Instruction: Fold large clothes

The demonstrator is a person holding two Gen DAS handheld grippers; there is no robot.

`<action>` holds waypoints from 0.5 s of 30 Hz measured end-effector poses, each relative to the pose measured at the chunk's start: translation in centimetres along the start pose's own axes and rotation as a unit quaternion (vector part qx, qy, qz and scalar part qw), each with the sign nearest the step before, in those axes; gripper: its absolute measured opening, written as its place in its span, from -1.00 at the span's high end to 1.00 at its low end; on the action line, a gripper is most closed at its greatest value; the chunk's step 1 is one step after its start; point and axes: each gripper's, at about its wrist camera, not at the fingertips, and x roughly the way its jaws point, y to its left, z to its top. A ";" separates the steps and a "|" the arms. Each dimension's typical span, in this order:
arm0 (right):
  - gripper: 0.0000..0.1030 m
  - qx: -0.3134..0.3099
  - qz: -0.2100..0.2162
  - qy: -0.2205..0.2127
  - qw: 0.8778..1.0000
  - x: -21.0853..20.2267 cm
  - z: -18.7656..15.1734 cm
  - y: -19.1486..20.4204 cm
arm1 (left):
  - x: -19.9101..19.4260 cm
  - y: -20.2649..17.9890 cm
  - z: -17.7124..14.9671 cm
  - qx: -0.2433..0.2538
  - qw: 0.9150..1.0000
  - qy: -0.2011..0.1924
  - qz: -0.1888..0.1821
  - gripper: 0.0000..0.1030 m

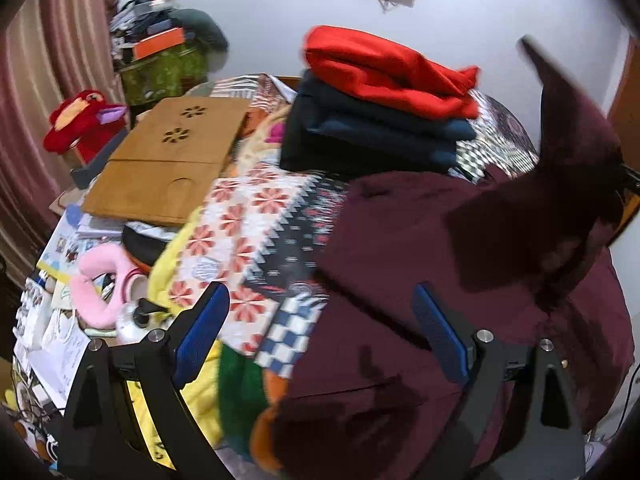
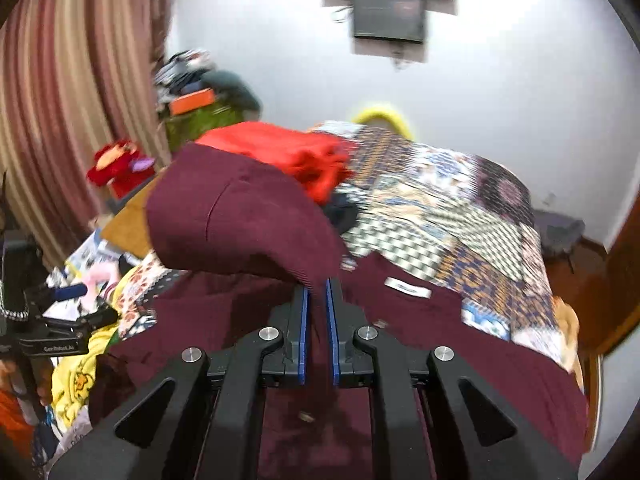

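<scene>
Pinching one maroon garment (image 2: 240, 216) — right gripper (image 2: 318, 292), left gripper (image 1: 320, 320) agape

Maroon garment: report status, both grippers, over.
Left gripper open, hovering over maroon garment. Right gripper shut on a lifted fold of it. Garment spread on patchwork quilt; stack of folded clothes just beyond, close to it.
</scene>
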 end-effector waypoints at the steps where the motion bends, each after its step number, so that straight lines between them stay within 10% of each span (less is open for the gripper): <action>1: 0.85 0.015 -0.010 -0.004 1.000 -0.5 -0.5 -1.4 | 0.4 -1.2 0.1 0.009 1.000 0.005 -0.005 -0.80; 15: 0.82 0.091 -0.086 0.094 0.988 -0.7 -7.8 -10.5 | 7.8 -8.5 -1.5 0.051 0.993 0.102 -0.040 -0.81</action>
